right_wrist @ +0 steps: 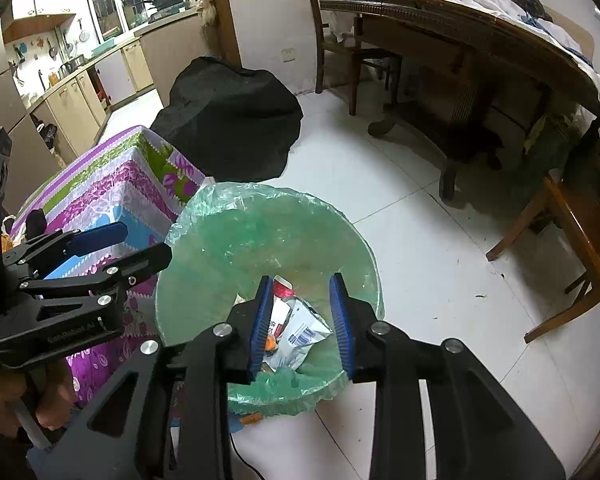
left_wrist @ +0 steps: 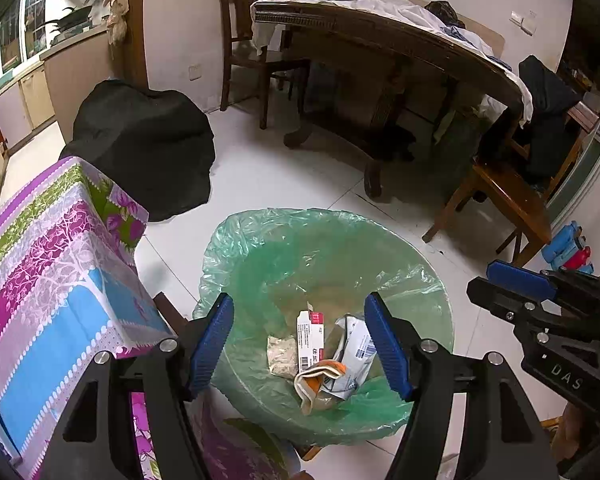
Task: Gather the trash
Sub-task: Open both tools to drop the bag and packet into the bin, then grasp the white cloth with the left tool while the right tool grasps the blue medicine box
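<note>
A bin lined with a green plastic bag (left_wrist: 324,248) stands on the white tiled floor. In its bottom lie a red-and-white carton (left_wrist: 311,336), a white printed packet (left_wrist: 356,354), a beige packet (left_wrist: 282,354) and an orange-edged wrapper (left_wrist: 320,376). My left gripper (left_wrist: 300,300) hangs over the bin, open wide, nothing between its blue pads. My right gripper (right_wrist: 301,280) also hovers above the bin (right_wrist: 228,240), jaws parted a little and empty; the white packet (right_wrist: 300,332) lies below them. Each gripper shows in the other's view: the right (left_wrist: 500,284), the left (right_wrist: 144,242).
A low table under a floral cloth (left_wrist: 60,260) stands against the bin's left side. Behind it sits a black covered bulk (left_wrist: 148,148). A large wooden dining table (left_wrist: 380,40) and chairs (left_wrist: 508,200) fill the back and right. Blue and red bottles (left_wrist: 568,244) stand at the far right.
</note>
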`<state>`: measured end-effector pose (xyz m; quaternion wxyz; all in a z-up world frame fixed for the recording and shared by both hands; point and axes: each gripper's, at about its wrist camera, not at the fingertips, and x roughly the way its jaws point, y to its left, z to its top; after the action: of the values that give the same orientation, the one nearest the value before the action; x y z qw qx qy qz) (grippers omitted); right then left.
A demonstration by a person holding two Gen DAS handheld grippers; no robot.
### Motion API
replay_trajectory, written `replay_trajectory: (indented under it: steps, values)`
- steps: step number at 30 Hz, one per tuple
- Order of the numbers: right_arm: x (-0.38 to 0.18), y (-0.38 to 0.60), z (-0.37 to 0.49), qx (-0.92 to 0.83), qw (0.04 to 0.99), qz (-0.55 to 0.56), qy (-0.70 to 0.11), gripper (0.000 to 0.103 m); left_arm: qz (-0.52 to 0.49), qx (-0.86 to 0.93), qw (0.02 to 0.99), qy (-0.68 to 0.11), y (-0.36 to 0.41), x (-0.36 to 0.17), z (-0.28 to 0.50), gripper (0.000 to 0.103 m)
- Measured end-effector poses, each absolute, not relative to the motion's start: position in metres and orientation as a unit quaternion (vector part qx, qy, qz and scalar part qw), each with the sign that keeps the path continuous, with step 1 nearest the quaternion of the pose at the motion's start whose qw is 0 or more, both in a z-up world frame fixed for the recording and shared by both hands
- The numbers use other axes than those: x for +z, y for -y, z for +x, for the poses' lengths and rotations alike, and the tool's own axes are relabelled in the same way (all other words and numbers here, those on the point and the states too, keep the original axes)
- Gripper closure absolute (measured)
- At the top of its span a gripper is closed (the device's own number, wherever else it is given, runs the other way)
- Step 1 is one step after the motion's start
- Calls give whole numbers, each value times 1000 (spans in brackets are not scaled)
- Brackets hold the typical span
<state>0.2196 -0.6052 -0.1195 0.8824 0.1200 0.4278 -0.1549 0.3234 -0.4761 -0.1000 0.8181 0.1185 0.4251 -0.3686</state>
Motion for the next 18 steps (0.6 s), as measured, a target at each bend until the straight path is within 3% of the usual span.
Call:
replay_trajectory:
  steps: [11,14,18]
  values:
    - [-120,599,212,-156,885,120,-422,67,118,-365,820,-424,464,-98,318,35]
    - [-116,594,206,-161,889,115,-413,58,120,-364,824,-417,454,-95,314,35]
    - [-109,577,192,-161,905,107,-379,38,124,-363,830,-405,430,-91,306,35]
